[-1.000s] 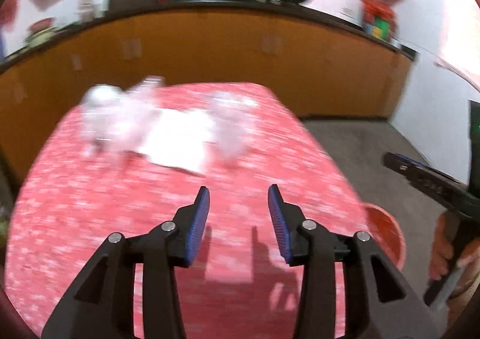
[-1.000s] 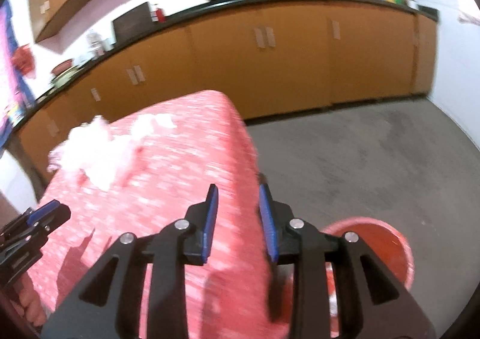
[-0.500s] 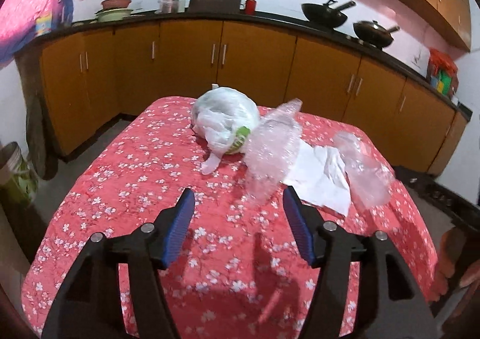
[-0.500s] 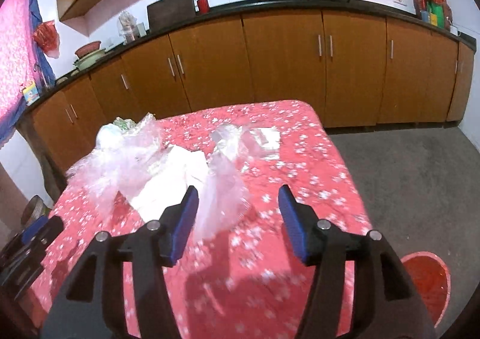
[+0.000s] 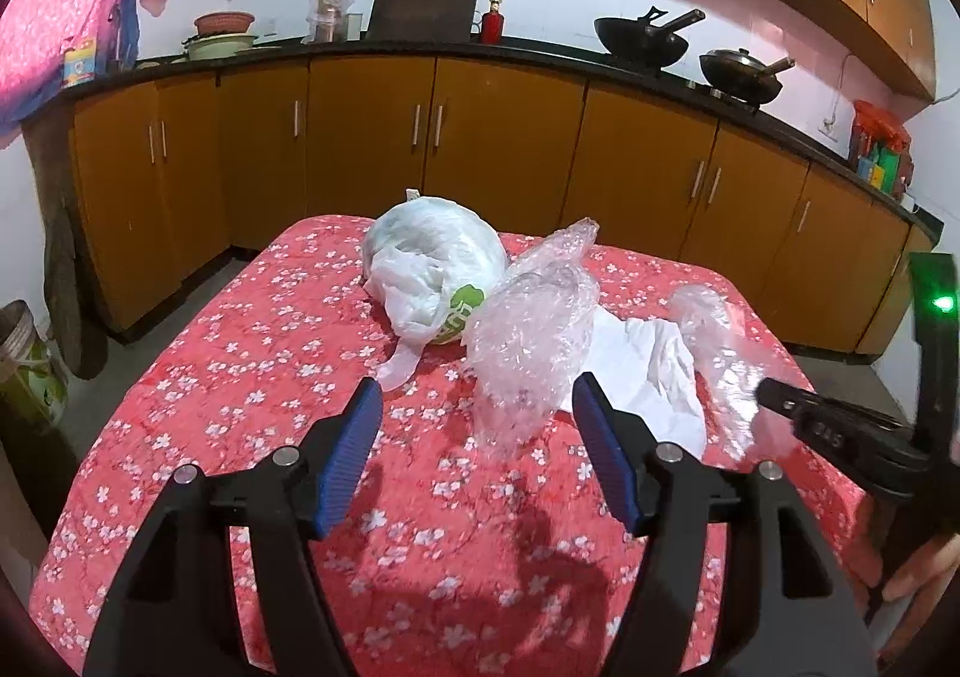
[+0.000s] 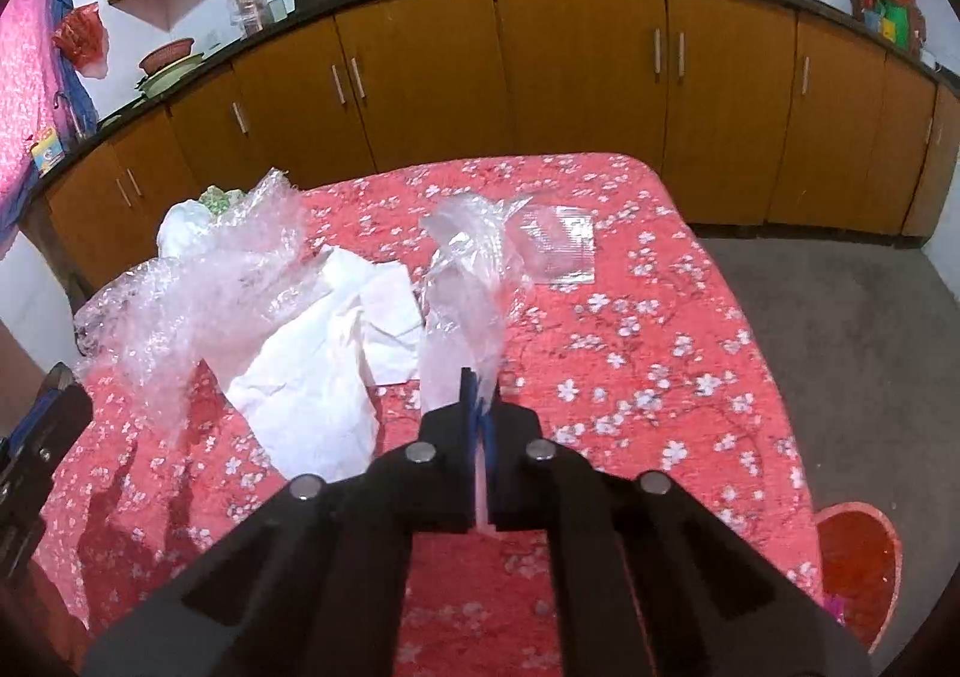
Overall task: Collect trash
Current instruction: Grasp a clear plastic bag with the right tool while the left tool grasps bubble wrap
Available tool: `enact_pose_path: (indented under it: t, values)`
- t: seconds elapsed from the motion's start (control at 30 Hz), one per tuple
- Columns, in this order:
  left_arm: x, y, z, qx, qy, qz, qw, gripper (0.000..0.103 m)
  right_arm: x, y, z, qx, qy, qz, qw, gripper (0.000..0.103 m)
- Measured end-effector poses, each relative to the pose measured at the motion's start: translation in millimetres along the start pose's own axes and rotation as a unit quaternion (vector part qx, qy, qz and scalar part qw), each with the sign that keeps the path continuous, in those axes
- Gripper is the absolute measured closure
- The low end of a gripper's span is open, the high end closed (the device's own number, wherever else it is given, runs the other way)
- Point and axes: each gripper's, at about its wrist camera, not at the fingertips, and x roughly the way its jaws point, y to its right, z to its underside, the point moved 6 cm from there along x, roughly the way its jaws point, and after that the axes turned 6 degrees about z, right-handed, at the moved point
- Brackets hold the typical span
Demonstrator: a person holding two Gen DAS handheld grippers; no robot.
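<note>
The right gripper (image 6: pixel 478 398) is pinched tight on the near end of a clear plastic bag (image 6: pixel 465 281). Its blue pads have just snapped together, with the thin plastic caught between them. The bag stands up from the red flowered tablecloth (image 6: pixel 648 353) and leans away from the gripper.

The left gripper (image 5: pixel 477 425) has its jaws wide apart, and they have just been opening. Nothing is between them. It hangs over the near part of the table, pointing at a lump of bubble wrap (image 5: pixel 531 317) just past its fingertips.

Beside the bubble wrap lies crumpled white paper (image 5: pixel 642 371), between the wrap and the clear bag. A little farther back sits a tied white plastic bag (image 5: pixel 429 269) with a green mark, touching the bubble wrap. A flat clear packet (image 6: pixel 561 245) lies just behind the clear bag.

On the floor by the table's right side sits a red bin (image 6: pixel 855 563). Orange cupboards (image 5: pixel 498 137) stand behind the table.
</note>
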Motion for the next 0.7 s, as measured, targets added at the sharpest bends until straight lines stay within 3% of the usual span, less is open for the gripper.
enact_pose_path:
  t: [0.43,0.6,0.67,0.7]
  values:
    - [24.6,12.9,-7.4,0.019,-0.014,-0.012,0.9997,0.039,-10.1,13.3,4.4,0.009,0.013,0.022,1.0,0.1]
    - [37.2,12.2,-5.6,0.005,-0.04,0.004,0.9992,0.058,-9.4,12.8,4.9,0.009,0.01,0.023,1.0,0.1]
    - [38.8,13.6,-4.0,0.003,-0.048,0.015,0.9987,0.08,-8.7,13.5,4.6,0.011,0.009,0.023,1.0,0.1]
    - [39.7,13.9,-3.4,0.004,-0.052,0.02,0.9985,0.083,-8.5,14.1,4.7,0.013,0.009,0.023,1.0,0.1]
